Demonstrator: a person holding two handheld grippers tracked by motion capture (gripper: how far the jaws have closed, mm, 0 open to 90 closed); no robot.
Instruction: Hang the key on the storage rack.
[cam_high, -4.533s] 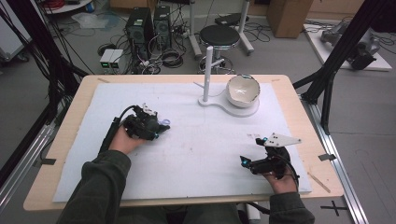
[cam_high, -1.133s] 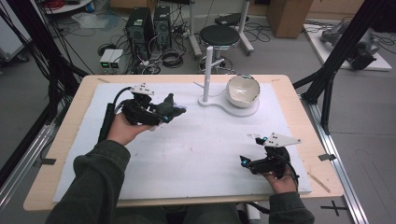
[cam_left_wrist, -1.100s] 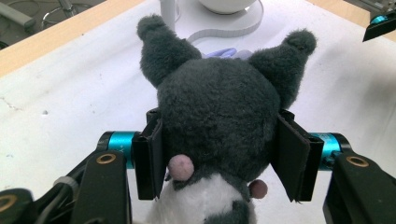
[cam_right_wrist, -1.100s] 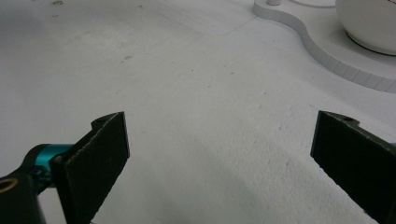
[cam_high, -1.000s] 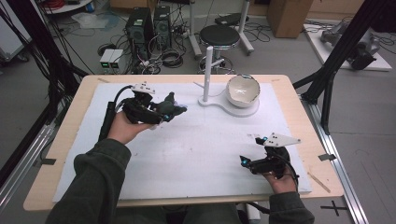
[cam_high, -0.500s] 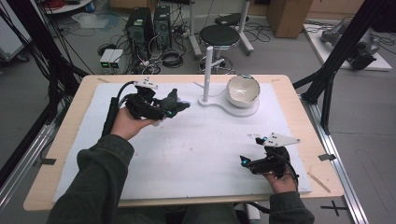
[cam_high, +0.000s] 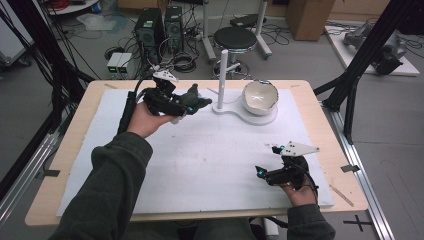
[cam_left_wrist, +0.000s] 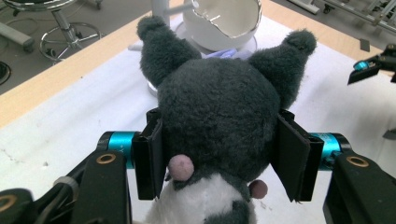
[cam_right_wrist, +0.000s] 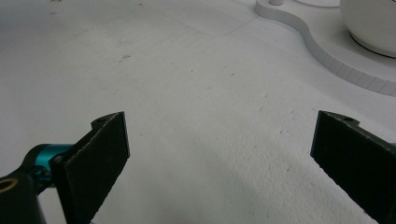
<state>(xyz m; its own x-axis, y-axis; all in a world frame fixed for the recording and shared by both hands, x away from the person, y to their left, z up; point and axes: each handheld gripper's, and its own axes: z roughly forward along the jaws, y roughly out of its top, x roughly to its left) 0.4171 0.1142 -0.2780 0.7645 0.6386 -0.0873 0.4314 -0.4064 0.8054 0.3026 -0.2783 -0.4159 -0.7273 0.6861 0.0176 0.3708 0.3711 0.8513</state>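
A dark grey plush toy (cam_left_wrist: 219, 102) with two pointed ears and a white belly is clamped between the pads of my left gripper (cam_left_wrist: 219, 154). In the high view that left gripper (cam_high: 192, 104) is held above the far left of the white mat, the plush toy (cam_high: 192, 100) pointing toward the white post (cam_high: 222, 75). Beyond the plush stands a white cracked-egg-shaped bowl (cam_left_wrist: 226, 18) on a white base (cam_high: 250, 112). My right gripper (cam_high: 265, 175) rests near the front right of the mat, its jaws wide apart over bare mat (cam_right_wrist: 210, 116).
The white mat (cam_high: 210, 155) lies on a wooden table (cam_high: 70, 150). The post and the egg-shaped bowl (cam_high: 260, 95) share the white base at the back centre. A stool (cam_high: 235, 37), computer cases and cables stand on the floor behind the table.
My left gripper has carried the plush up and toward the back right, nearer the white post. The right gripper has stayed in place.
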